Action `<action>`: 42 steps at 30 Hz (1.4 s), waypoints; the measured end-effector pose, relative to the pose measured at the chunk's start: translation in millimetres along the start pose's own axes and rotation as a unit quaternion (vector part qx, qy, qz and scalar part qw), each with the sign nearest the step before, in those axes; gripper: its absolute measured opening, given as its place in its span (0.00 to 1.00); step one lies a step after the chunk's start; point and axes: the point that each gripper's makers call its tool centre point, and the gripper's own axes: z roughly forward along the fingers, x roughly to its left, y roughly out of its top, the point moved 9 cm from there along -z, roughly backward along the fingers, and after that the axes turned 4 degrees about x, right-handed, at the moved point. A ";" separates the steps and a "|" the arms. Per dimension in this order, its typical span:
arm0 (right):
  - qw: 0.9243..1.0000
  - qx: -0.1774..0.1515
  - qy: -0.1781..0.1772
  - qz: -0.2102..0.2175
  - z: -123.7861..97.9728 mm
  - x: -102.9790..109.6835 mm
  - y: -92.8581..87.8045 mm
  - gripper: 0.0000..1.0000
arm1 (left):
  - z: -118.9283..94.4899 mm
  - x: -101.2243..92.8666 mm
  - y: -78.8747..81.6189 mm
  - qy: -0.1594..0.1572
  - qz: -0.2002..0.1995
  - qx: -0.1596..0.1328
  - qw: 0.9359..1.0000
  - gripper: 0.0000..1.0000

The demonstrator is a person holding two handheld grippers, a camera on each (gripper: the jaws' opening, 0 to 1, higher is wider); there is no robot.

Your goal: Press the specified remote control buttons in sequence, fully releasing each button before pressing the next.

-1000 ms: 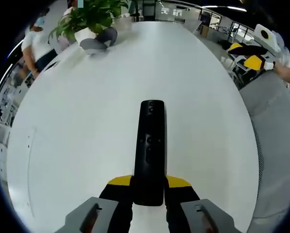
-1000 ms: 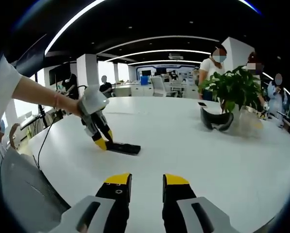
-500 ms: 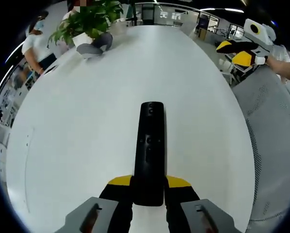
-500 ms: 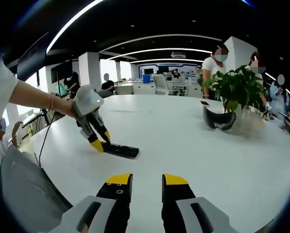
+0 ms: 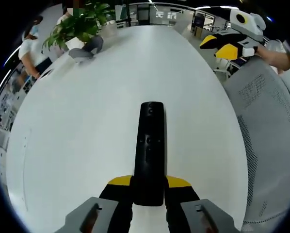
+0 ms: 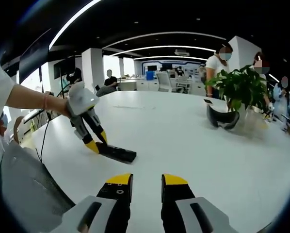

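My left tool (image 5: 149, 183) pinches the near end of the remote control (image 5: 150, 150), which lies flat on the white counter (image 5: 87, 126) and points straight away from me. My right tool (image 6: 140, 180) hangs above the counter, well apart from the remote, its jaws spread a little with nothing between them.

I judge the step in hand to be bringing the right tool over for the first press. To do it well I would keep the left grip steady so the remote cannot skid, bring one right fingertip down squarely on the wanted button, then lift fully clear before the next.

The left gripper view gives me the remote's face and its buttons, too small to read. The right gripper view gives the remote (image 6: 117, 153) from the side with the left tool (image 6: 95, 144) on it, plus a potted plant (image 6: 239, 92) and a dark headset (image 6: 224, 118) far across the counter.
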 end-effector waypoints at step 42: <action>0.999 0.025 0.004 -0.045 4.2 2.5 -1.8 0.15 | -2.0 -54.2 -9.2 0.007 0.003 -0.002 1.000 0.24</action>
